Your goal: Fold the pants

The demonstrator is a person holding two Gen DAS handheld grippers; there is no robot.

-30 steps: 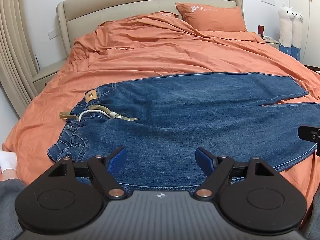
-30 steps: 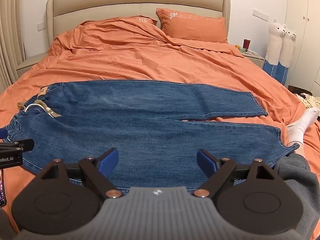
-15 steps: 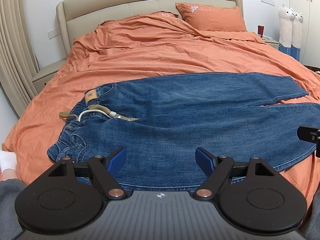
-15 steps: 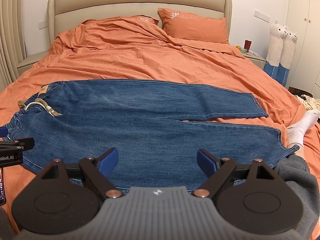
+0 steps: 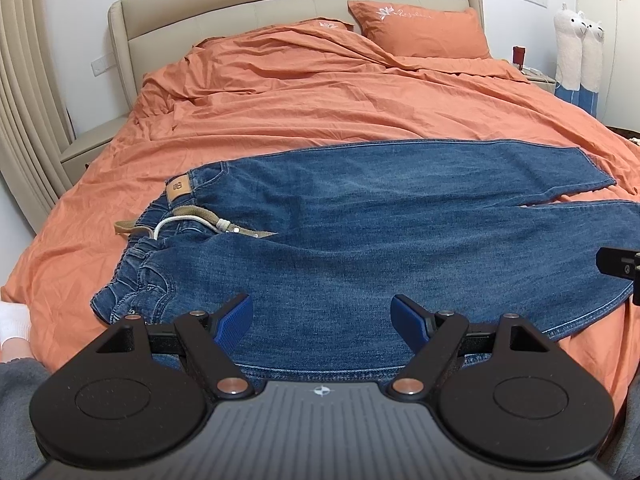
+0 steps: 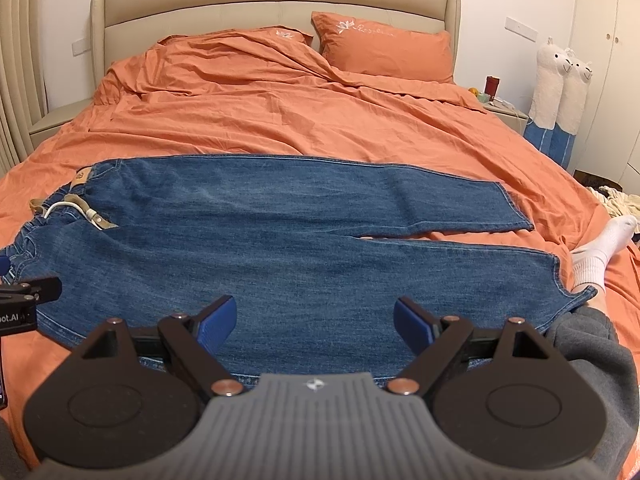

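Both tongs spread wide, nothing between the blue pads: left tongs [image 5: 322,320] over the near edge of the jeans [image 5: 360,240] toward the waist end, right tongs [image 6: 314,320] over the same near edge further toward the leg end. Neither touches denim as far as I can tell. Left tool's body pokes in at the left edge of the right view.

Jeans lie flat across the orange duvet [image 6: 280,120], waistband [image 5: 180,190] at the left, legs running right. Near leg's long edge runs along the bed's foot edge, close under both tongs. Two legs lie side by side, split open toward the hems; far leg hem [image 6: 516,208] ends shorter than the near one. Tan drawstring [image 5: 200,216] with a white cord lies loose at the waist opening.

Person's socked foot [image 6: 596,248] rests on the bed just beside the near hem, grey trouser knee [image 6: 592,344] next to it.

Beyond the far leg, open wrinkled duvet up to the pillow [image 6: 384,52] and beige headboard [image 6: 276,4]. Alpaca plush toys [image 6: 560,92] stand off the bed at right.
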